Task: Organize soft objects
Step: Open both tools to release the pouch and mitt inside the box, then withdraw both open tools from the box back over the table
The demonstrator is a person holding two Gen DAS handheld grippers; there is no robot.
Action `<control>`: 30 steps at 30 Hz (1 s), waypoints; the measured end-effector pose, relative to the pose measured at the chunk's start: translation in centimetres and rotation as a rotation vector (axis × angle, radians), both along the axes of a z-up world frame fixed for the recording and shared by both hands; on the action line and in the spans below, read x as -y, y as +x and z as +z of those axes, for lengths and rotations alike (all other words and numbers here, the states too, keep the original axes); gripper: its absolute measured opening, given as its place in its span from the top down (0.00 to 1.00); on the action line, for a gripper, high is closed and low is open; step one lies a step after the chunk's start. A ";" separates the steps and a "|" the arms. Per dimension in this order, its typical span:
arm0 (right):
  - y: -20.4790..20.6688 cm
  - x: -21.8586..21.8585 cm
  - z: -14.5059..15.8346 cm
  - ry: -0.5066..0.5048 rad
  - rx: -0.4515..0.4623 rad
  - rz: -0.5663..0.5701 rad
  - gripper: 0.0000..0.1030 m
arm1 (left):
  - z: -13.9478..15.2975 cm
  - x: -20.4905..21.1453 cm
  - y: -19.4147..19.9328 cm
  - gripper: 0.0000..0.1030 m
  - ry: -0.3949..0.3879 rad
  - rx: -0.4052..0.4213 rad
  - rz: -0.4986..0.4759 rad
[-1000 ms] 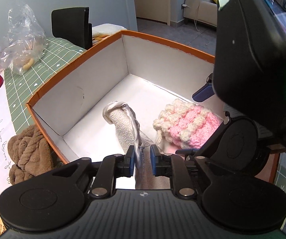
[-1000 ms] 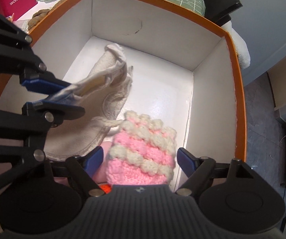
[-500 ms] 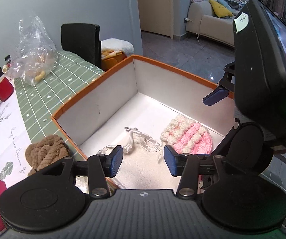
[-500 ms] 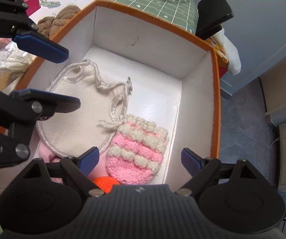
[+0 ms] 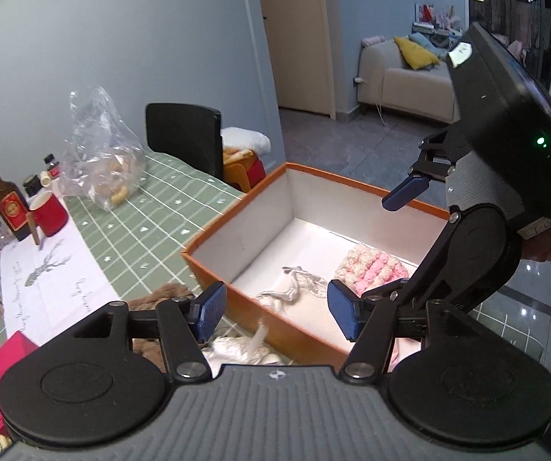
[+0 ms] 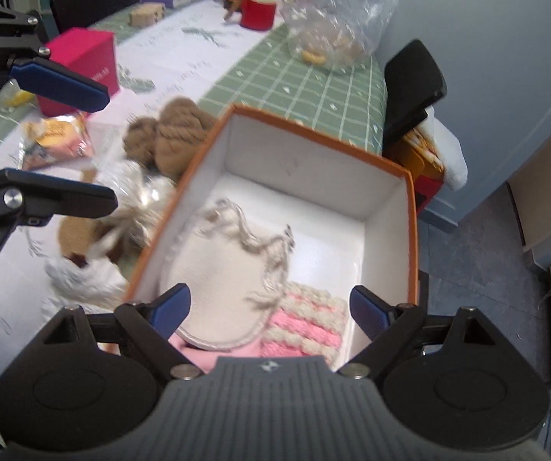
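Green checked tablecloth (image 6: 314,84) carries the orange box (image 6: 414,230) holding my cream pouch (image 6: 218,284); both my left gripper (image 5: 275,309) and right gripper (image 6: 271,309) gape empty.

Both views are looking pretty dim overall, with heavy fisheye bending and dark vignetting creeping in at the corners. In the left wrist view the white floor of the box (image 5: 306,238) is glaring hard along its far edge, and the glossy floor tiles (image 5: 536,307) are throwing little specular dots. The right wrist view is smearing with motion blur, especially the cream pouch (image 6: 221,276) and the clutter beside it.
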State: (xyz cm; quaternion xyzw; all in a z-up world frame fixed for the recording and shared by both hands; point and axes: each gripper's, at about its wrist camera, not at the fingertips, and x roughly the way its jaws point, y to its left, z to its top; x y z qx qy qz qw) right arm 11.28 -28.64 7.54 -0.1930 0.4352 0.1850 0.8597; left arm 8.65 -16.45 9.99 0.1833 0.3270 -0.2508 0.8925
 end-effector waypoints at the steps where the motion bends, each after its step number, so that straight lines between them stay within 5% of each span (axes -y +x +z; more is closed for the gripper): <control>1: -0.4 -0.4 0.5 0.022 0.013 0.005 0.14 | 0.2 -0.7 -0.3 0.30 -0.010 0.004 0.006; 12: -4.4 -4.3 1.8 0.191 0.124 0.053 0.14 | -1.1 -9.8 -3.6 0.28 -0.072 -0.025 0.078; 25: -7.0 -11.1 -2.2 0.219 0.135 0.163 0.12 | -6.2 -19.3 -4.9 0.27 -0.088 -0.094 0.244; 30: -7.6 -12.7 -4.6 0.207 0.095 0.198 0.12 | -8.2 -21.3 -4.3 0.18 -0.099 -0.091 0.274</control>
